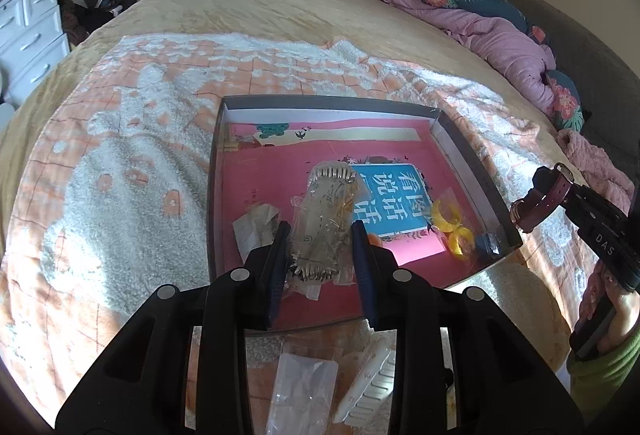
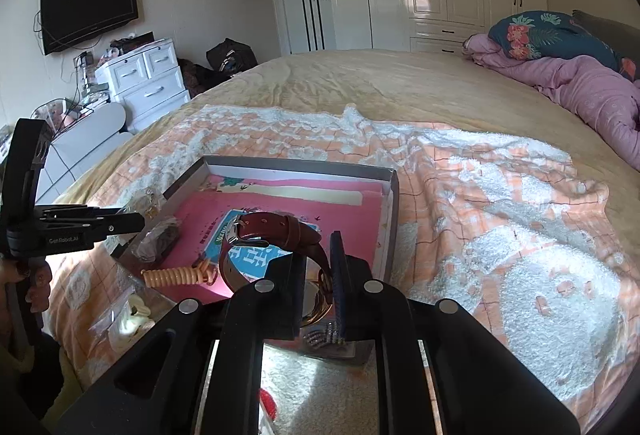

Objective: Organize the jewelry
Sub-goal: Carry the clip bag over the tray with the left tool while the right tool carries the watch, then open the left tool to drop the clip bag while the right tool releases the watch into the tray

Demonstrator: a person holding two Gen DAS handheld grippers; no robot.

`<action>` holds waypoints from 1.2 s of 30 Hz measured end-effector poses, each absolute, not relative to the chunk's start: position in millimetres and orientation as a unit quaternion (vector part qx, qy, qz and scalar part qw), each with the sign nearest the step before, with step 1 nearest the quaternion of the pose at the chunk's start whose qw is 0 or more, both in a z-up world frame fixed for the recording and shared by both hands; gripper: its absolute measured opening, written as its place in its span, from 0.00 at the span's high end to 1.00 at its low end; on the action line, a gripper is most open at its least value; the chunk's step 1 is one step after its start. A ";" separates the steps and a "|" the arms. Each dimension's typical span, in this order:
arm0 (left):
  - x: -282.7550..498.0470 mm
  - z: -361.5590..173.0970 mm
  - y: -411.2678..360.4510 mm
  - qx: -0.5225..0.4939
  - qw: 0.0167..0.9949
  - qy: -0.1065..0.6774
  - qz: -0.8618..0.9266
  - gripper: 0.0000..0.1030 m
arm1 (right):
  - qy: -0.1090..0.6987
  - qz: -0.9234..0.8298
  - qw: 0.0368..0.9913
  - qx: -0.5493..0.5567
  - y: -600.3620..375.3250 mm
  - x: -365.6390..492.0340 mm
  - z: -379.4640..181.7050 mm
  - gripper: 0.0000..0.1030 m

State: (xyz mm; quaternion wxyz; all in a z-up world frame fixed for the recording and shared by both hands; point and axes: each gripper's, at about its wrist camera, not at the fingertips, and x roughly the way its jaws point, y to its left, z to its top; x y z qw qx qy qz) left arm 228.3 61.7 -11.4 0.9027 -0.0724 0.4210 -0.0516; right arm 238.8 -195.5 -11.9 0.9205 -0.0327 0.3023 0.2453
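Note:
A shallow grey tray [image 1: 472, 163] lined with a pink book lies on the bed. My left gripper [image 1: 320, 231] is shut on the near end of a clear bag of silvery jewelry [image 1: 324, 203], which reaches over the tray floor. That left gripper [image 2: 136, 223] also shows in the right wrist view, with the bag [image 2: 156, 239] at its tip. My right gripper [image 2: 320, 247] is shut on a watch [image 2: 276, 227] with a dark red strap, above the tray's [image 2: 296, 169] near right corner. In the left wrist view the watch [image 1: 540, 199] hangs just outside the tray's right wall.
In the tray are a yellow clip [image 1: 452, 231], a small bag [image 1: 256, 227] and a peach coil tie [image 2: 176, 277]. A clear bag [image 1: 304, 383] and white clip [image 1: 368, 387] lie on the blanket nearer me. A pink quilt [image 2: 592, 91] sits far right, white drawers [image 2: 148, 83] left.

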 end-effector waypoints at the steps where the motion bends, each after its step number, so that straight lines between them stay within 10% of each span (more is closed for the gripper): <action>1: 230.8 -12.5 60.2 -0.070 0.902 0.423 -0.052 0.78 | 0.302 0.243 0.921 -0.033 -195.5 240.7 -13.1 0.89; 36: 269.5 -48.8 42.3 -0.065 0.889 0.447 -0.081 0.77 | 0.336 0.184 0.921 -0.069 -183.5 287.3 -65.4 0.84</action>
